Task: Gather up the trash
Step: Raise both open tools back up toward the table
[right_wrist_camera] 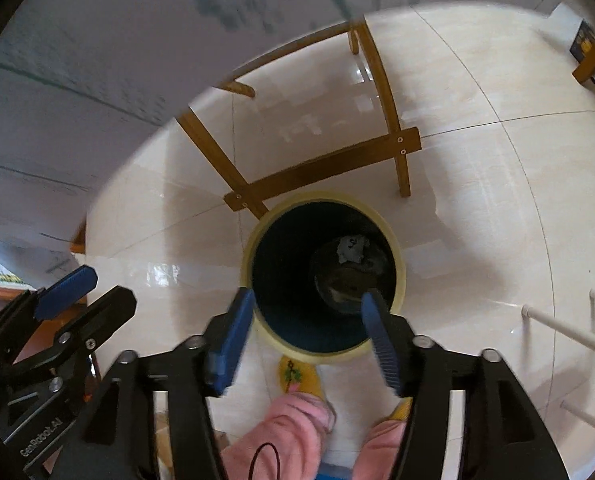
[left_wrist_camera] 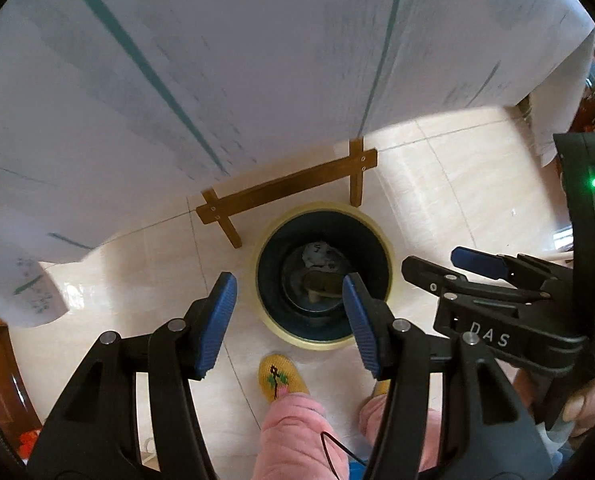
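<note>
A round bin with a pale yellow rim (left_wrist_camera: 389, 252) and dark inside stands on the floor below the table edge; it also shows in the right wrist view (right_wrist_camera: 400, 264). Crumpled pale trash (left_wrist_camera: 317, 254) lies at its bottom, seen too from the right wrist (right_wrist_camera: 351, 249), with a dark brownish piece (left_wrist_camera: 321, 282) beside it. My left gripper (left_wrist_camera: 287, 320) is open and empty above the bin's near left side. My right gripper (right_wrist_camera: 307, 334) is open and empty above the bin's near edge; it shows at the right of the left wrist view (left_wrist_camera: 449, 268).
A table with a white printed cloth (left_wrist_camera: 217, 80) overhangs the bin. Its wooden leg frame (left_wrist_camera: 289, 186) stands just behind the bin on a glossy tiled floor (right_wrist_camera: 477, 200). The person's yellow slippers (left_wrist_camera: 281, 376) and pink trouser legs (right_wrist_camera: 293, 432) are just in front of the bin. White rails (right_wrist_camera: 557, 328) are at the right.
</note>
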{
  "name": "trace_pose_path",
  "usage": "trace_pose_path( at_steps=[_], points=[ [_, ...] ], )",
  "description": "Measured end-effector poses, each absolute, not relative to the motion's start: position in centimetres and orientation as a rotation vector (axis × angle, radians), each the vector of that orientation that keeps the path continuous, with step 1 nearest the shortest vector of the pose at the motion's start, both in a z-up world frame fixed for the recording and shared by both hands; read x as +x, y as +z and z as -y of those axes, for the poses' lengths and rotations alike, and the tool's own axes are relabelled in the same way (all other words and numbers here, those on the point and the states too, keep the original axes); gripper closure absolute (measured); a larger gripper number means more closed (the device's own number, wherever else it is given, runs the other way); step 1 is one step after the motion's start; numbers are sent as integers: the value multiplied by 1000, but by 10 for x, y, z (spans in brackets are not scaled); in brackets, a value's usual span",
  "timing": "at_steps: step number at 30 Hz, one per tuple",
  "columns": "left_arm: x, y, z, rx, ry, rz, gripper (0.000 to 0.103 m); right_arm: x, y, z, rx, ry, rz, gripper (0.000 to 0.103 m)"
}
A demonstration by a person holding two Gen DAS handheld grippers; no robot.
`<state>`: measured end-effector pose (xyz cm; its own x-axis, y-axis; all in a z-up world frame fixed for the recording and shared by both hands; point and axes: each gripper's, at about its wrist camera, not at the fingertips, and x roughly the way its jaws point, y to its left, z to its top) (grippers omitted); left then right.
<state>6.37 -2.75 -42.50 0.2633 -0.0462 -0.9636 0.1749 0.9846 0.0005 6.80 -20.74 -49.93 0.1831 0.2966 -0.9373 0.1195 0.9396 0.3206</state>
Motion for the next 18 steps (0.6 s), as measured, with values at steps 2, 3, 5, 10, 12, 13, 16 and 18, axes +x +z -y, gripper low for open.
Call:
trace_pose_path(
  at_steps=[2,3,5,10,12,13,16,18],
  points=[
    [60,-402,24,102,-146,-1290,51,65,-479,208,365,124,-1371,31],
    [58,-388,22,96,-146,-1290,51,66,-469,208,365,126,-1366,30],
    [55,-365,20,88,-154,-1298,51,62,-447,206,371,137,-1361,30],
    [44,-302,22,100,-167,-1265,51,53,-383,205,370,156,-1325,30],
    [40,-274,23,88,-175,-1251,51,47,-350,207,368,157,-1297,30],
    [38,-262,23,80,-176,-1246,51,44,-339,206,368,158,-1287,30],
    [33,-223,21,26,-172,-1218,51,33,-292,210,355,177,-1229,30],
    [29,-197,19,-2,-165,-1189,51,25,-255,213,333,197,-1191,31]
  ],
)
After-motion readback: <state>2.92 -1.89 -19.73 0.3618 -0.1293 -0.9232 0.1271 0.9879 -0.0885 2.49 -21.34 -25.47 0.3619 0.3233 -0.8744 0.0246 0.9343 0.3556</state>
